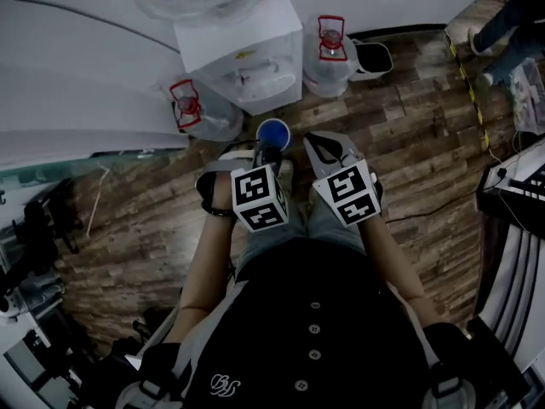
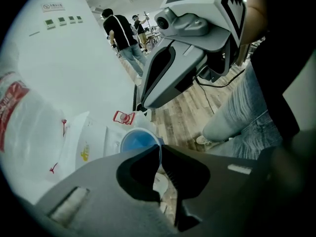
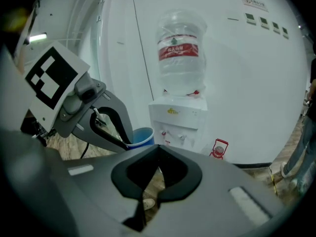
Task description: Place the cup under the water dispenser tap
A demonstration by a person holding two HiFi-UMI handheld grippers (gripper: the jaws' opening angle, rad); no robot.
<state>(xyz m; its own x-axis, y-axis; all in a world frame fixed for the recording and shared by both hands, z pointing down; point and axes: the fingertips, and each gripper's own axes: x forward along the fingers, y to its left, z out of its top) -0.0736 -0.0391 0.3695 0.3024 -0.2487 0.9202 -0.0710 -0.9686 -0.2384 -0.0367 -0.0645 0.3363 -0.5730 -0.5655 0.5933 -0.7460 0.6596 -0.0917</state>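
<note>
A: Far left of the head view?
B: A spare water bottle (image 1: 200,109) with a red handle stands on the wooden floor (image 1: 409,143), close against the left side of the water dispenser (image 1: 243,58). The dispenser is white and stands at the white wall (image 3: 256,83). An inverted bottle (image 3: 180,53) with a red label is seated on top.

A: Cup position?
B: The blue cup (image 1: 272,132) is upright with its mouth up. It is held in the air over the floor, just in front of the dispenser's base. It is not under the taps (image 3: 163,132). In the right gripper view it shows left of the dispenser front and apart from it.

A: Left tool?
B: The left tool (image 1: 271,152) is clamped on the cup's rim, one jaw inside and one outside, with the thin wall pinched between. The left gripper view agrees: the jaws close on the rim edge and the blue interior shows just beyond them.

A: Right tool?
B: The right tool (image 1: 322,146) is just beside the left one, on its right, clear of the cup. Its jaws are together with nothing between them, and it is aimed toward the dispenser front.

A: Further right?
B: A second bottle (image 1: 332,54) with a red handle stands on the floor at the dispenser's right side. The left gripper view shows people (image 2: 121,33) standing at the far end of the room.
</note>
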